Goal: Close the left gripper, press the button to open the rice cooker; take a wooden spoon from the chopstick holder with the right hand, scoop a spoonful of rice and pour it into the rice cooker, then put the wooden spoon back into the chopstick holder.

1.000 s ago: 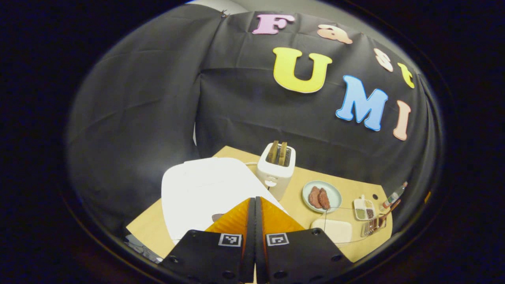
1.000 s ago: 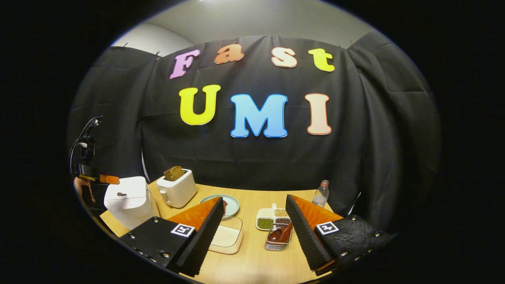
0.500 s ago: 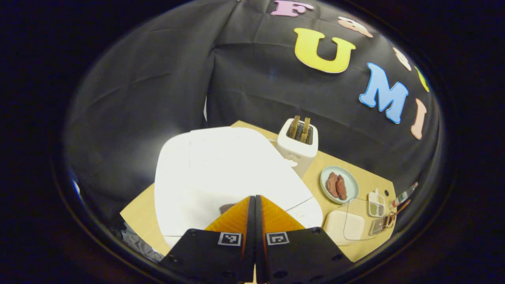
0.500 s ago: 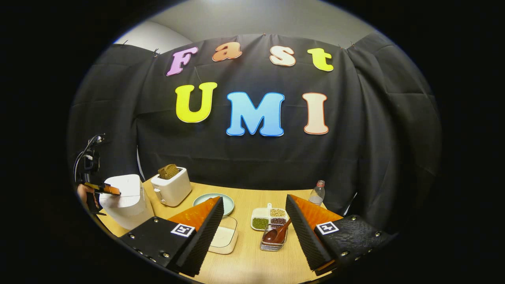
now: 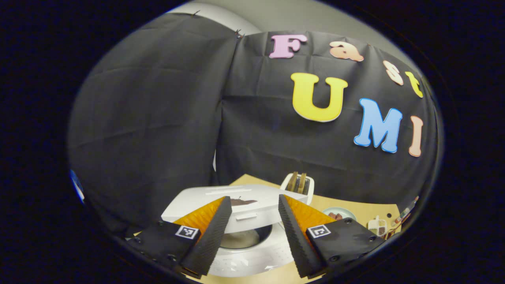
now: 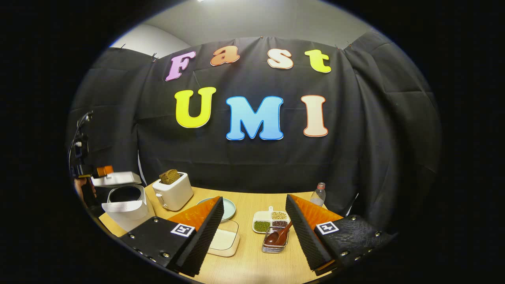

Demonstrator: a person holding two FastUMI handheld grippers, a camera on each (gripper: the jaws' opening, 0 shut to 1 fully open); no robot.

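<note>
Both tools, left [image 5: 251, 205] and right [image 6: 254, 205], spread wide above the table [image 6: 252, 260].

Rice cooker [image 6: 126, 203] lid up; right tongs [image 6: 252, 215] parted, empty.

This is a staged recording booth set up as a mock kitchen, not a real home. Black cloth hangs as the walls behind a light wooden table [image 6: 252, 260], with a plain grey room wall above. The table carries kitchen props: a white rice cooker [image 6: 125, 205] with raised lid at far left, a white toaster [image 6: 173, 193] holding bread, a pale green plate [image 6: 230, 208], and a white divided dish of beans [image 6: 271, 221].
</note>
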